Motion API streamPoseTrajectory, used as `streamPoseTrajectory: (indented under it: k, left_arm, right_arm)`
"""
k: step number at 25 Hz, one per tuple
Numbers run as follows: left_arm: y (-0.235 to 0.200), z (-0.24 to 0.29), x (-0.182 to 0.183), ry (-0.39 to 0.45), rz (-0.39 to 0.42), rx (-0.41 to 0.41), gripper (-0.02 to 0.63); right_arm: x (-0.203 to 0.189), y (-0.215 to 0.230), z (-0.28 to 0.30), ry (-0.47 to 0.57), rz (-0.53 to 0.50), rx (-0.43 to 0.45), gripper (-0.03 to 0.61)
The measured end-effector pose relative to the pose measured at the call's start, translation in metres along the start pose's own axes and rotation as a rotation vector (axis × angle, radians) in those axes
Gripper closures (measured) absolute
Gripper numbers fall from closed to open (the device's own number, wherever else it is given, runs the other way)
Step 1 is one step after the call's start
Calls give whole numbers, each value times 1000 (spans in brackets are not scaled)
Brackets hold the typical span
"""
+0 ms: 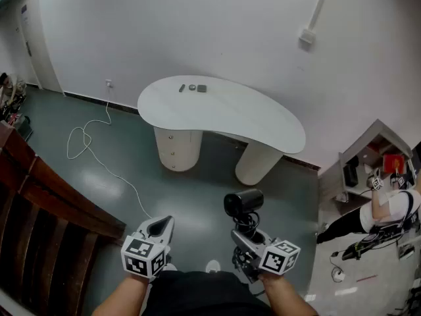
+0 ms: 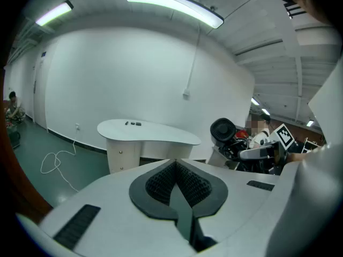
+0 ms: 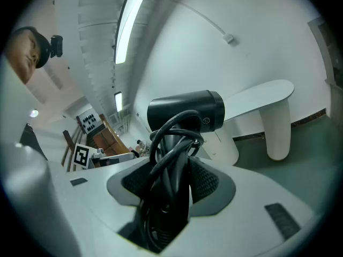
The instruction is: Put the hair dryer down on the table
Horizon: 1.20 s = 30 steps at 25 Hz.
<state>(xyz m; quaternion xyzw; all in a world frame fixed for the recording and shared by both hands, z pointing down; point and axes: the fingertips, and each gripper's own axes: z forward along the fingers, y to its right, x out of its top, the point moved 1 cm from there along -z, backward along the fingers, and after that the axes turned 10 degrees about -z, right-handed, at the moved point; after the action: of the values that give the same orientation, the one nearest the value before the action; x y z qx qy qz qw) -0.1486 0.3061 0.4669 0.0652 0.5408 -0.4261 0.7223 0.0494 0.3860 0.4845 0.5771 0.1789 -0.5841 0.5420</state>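
Note:
A black hair dryer (image 1: 243, 202) with its cord wound round the handle stands upright in my right gripper (image 1: 242, 237), whose jaws are shut on the handle and cord (image 3: 170, 181). The barrel (image 3: 186, 110) points sideways above the jaws. My left gripper (image 1: 158, 227) is held beside it, jaws shut together with nothing between them (image 2: 177, 189). The white kidney-shaped table (image 1: 253, 120) stands ahead across the floor, well beyond both grippers. The left gripper view also shows the hair dryer (image 2: 223, 131) off to the right.
Three small dark items (image 1: 192, 87) lie at the table's far left end. A white cable (image 1: 92, 151) snakes over the green floor to a wall socket. A dark wooden rail (image 1: 46, 203) runs at the left. A person (image 1: 378, 209) stands by shelves at the right.

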Motion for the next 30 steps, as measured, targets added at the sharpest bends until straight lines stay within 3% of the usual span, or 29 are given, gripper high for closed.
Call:
streamPoseTrajectory:
  k: [17,30]
  left_arm:
    - [16,9,-1,11,3,14,603]
    - [41,37,-7,24,-22,63,603]
  right_arm:
    - [7,4,-8,17,-22,29,382]
    - [3,53,-29,-54,-57,2,382]
